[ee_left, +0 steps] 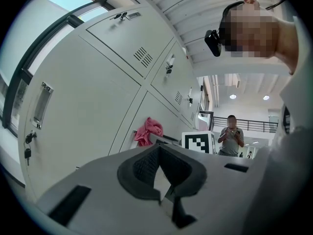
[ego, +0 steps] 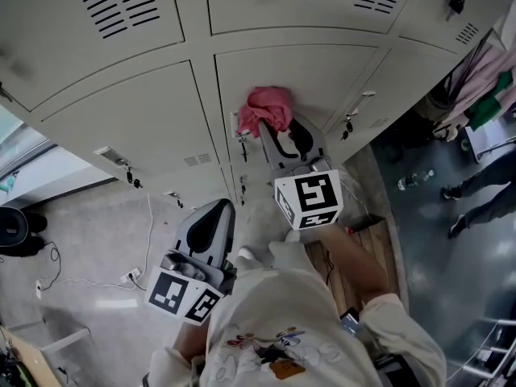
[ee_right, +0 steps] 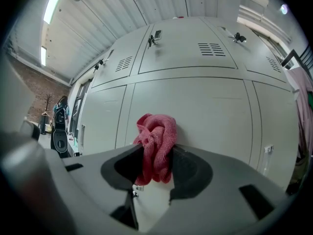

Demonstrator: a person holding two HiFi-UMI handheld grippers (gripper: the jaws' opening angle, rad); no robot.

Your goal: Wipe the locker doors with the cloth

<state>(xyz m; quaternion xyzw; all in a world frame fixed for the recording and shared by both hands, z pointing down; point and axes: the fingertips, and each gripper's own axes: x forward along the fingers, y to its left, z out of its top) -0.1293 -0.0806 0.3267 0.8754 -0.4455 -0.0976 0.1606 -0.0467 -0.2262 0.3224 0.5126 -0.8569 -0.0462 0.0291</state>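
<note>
In the head view, the right gripper [ego: 278, 134] reaches up to the grey locker doors [ego: 310, 75]. A bunched pink cloth [ego: 266, 108] sits at its tip, lying against the middle door close to that door's left edge. The left gripper [ego: 216, 210] hangs lower and to the left, well apart from the cloth and in front of the lower lockers. Each gripper shows its marker cube [ego: 308, 200] toward the camera.

In the left gripper view, the left gripper [ee_left: 159, 148] has its dark pads meeting at the tips with nothing between them. The cloth [ee_left: 149, 130] shows beyond it on the door face [ee_left: 88, 121], just beside the right gripper's marker cube [ee_left: 198, 142]. A bystander [ee_left: 231, 135] stands far off down the row.

In the right gripper view, the right gripper [ee_right: 157, 148] is clamped on the cloth [ee_right: 159, 131]. Its folds bulge out above the two pads and hang down between them. The bunch rests on the door [ee_right: 205, 111] to the left of its middle, below the vent slots [ee_right: 211, 49].
</note>
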